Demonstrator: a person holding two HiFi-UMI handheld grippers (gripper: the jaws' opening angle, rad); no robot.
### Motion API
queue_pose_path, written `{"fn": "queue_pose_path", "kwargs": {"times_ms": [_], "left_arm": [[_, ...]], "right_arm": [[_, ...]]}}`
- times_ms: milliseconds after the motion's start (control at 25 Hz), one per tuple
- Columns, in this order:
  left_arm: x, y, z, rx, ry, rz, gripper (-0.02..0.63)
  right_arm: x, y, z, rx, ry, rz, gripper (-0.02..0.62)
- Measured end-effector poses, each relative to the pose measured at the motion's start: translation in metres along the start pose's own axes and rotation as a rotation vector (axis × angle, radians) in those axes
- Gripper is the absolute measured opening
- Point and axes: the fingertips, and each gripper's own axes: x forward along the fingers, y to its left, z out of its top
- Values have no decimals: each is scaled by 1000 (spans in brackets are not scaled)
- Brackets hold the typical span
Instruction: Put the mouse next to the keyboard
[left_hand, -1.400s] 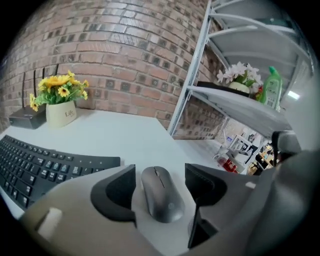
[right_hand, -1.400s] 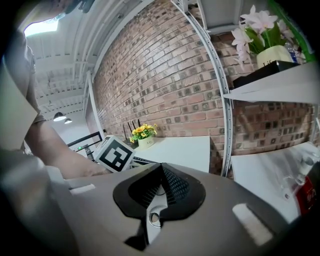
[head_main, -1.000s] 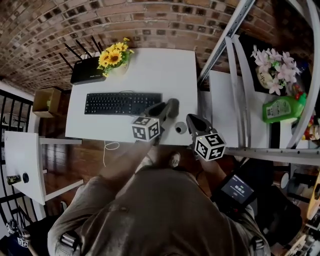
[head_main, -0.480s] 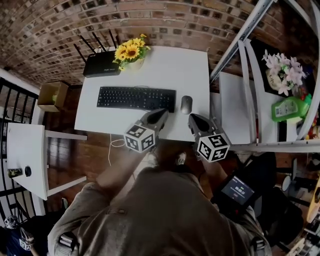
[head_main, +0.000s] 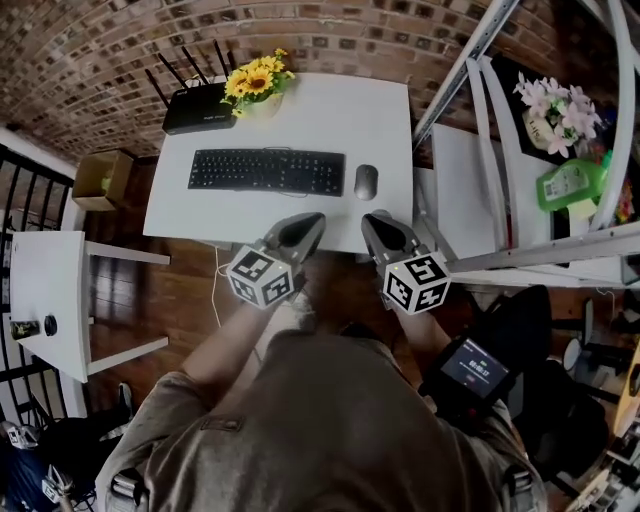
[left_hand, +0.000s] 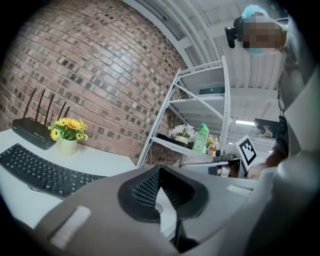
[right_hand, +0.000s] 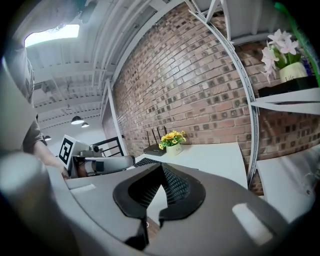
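While mouse (head_main: 366, 181) sits just beside keyboard (head_main: 266, 170), left gripper (head_main: 310, 220) and right gripper (head_main: 373, 219) jaws closed, apparently empty

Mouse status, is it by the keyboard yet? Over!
Left gripper and right gripper shut, empty, at near edge of table. Mouse lies just right of keyboard, not touching. Nothing in the way.

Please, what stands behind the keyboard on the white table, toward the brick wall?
A black router with antennas and a pot of yellow sunflowers stand behind the keyboard, apart from it. In the head view the flowers hide most of the pot.
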Motion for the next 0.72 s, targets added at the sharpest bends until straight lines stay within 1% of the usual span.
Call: {"fn": "queue_pose_path", "kwargs": {"times_ms": [200,440,560,720], "left_arm": [[-18,-39,-15,-2,-42,47,2],[-43,-88,-47,-26,-30,110,2],[-53,-103,-43,-5,-31,110,2],[-67,-119,-39,16,-41,85,2]], "right_arm": [[-33,5,-18,-17,4,66,11],[-80,12,-55,15,33,120,11],[-97,20,-52,16,13,131,11],[-118,26,-50,11,-16,118,11]]}}
